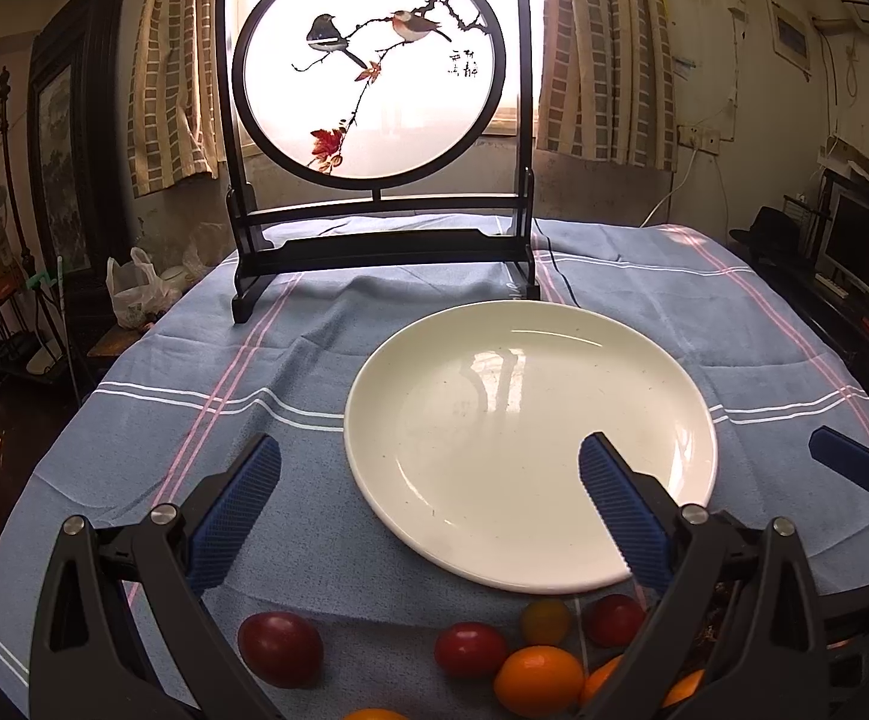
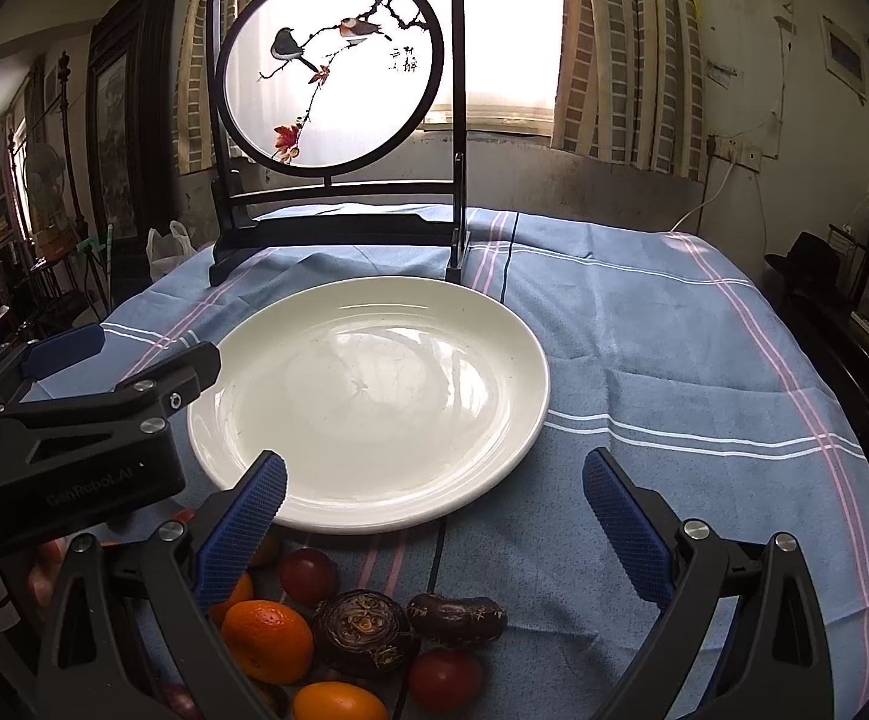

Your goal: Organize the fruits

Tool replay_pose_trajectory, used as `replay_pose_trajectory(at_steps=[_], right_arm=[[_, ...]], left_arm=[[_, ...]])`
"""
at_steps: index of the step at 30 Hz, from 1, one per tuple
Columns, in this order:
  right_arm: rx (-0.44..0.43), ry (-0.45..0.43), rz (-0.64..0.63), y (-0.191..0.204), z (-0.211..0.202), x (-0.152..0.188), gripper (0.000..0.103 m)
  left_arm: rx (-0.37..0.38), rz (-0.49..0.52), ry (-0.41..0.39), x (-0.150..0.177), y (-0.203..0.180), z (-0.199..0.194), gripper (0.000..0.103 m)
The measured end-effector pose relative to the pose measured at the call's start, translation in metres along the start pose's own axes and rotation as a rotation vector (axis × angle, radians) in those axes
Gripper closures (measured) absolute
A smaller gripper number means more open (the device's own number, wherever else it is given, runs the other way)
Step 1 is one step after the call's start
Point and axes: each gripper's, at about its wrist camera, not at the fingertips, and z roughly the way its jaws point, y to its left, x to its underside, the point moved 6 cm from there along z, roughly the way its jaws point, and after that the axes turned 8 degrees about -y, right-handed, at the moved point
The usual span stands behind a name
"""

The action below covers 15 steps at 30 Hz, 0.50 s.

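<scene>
Grippers both spread wide, nothing held, left gripper & right gripper low over plate edge, dark water chestnuts only in right-wrist view, lone red tomato only in left.

Glossy glazed plate on matt woven cloth; ribbed blue rubbery pads; smooth shiny tomato.

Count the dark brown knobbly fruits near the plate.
2, both seen from the right wrist: a round one beside the orange fruit, an elongated one right of it. More may hide below the frame.
</scene>
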Motion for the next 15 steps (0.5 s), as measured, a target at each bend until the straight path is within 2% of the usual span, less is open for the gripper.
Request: replay_pose_trajectory(at_steps=[9, 13, 15], right_arm=[[-0.001, -0.002, -0.001, 0.0, -0.002, -0.002, 0.004], [-0.018, 0.008, -0.013, 0.001, -0.009, -0.005, 0.004], [-0.05, 0.019, -0.028, 0.002, -0.02, -0.004, 0.004]], left_arm=[[0.005, -0.001, 0.0, 0.0, 0.0, -0.001, 0.005], [0.017, 0.03, -0.008, -0.002, 0.001, -0.012, 0.005], [0.055, 0.039, -0.008, -0.002, 0.008, -0.025, 0.005]])
